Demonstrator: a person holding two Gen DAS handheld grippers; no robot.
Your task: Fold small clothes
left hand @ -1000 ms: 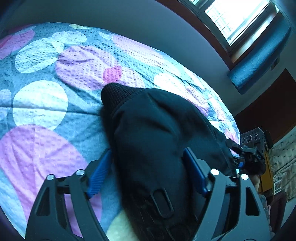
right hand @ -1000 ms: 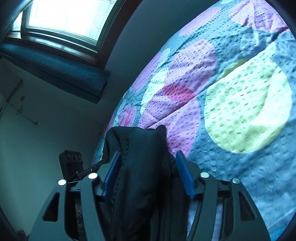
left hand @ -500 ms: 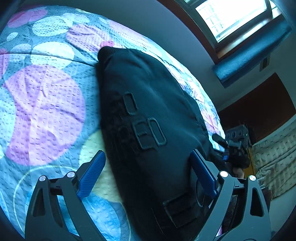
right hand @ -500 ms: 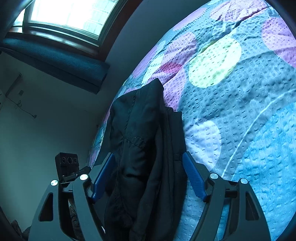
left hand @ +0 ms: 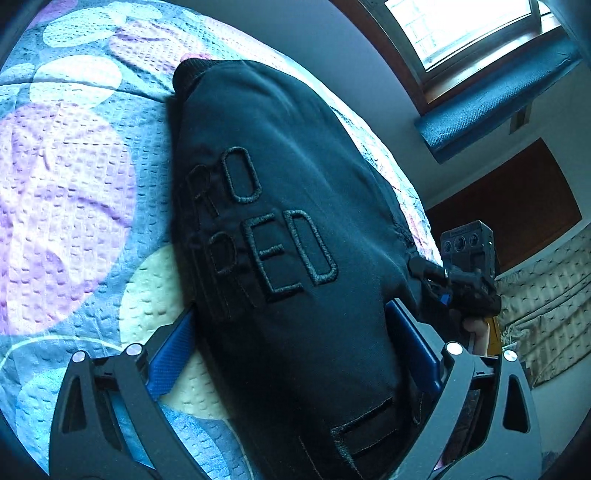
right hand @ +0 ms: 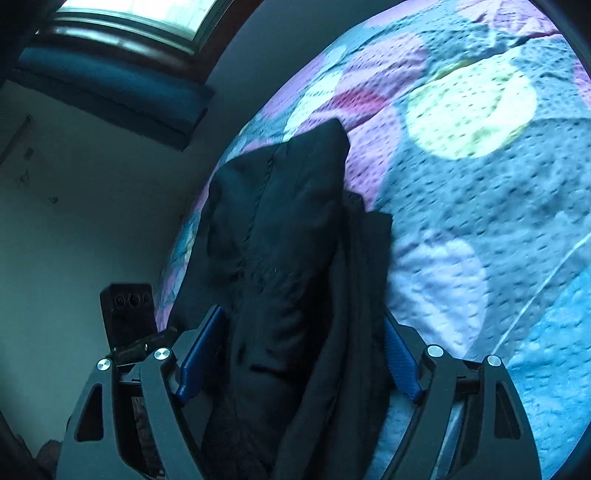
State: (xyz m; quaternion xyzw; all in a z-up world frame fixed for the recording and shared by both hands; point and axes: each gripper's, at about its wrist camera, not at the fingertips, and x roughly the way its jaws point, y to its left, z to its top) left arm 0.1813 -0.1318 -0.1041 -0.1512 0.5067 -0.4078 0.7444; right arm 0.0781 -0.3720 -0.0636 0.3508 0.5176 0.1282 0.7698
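Straddling the black garment (left hand: 295, 240) lying on the patterned bedspread (left hand: 66, 177), we hold both claws wide — left gripper (left hand: 295, 343) and right gripper (right hand: 299, 354) — pads not pressing the cloth.

I count one black garment (left hand: 295, 236) lying between my two grippers, the left gripper (left hand: 295, 354) and the right gripper (right hand: 295, 354). One bedspread (left hand: 74, 177) lies beneath them, one window (left hand: 469, 29) ahead, one blue cushion (left hand: 498, 99) under it.
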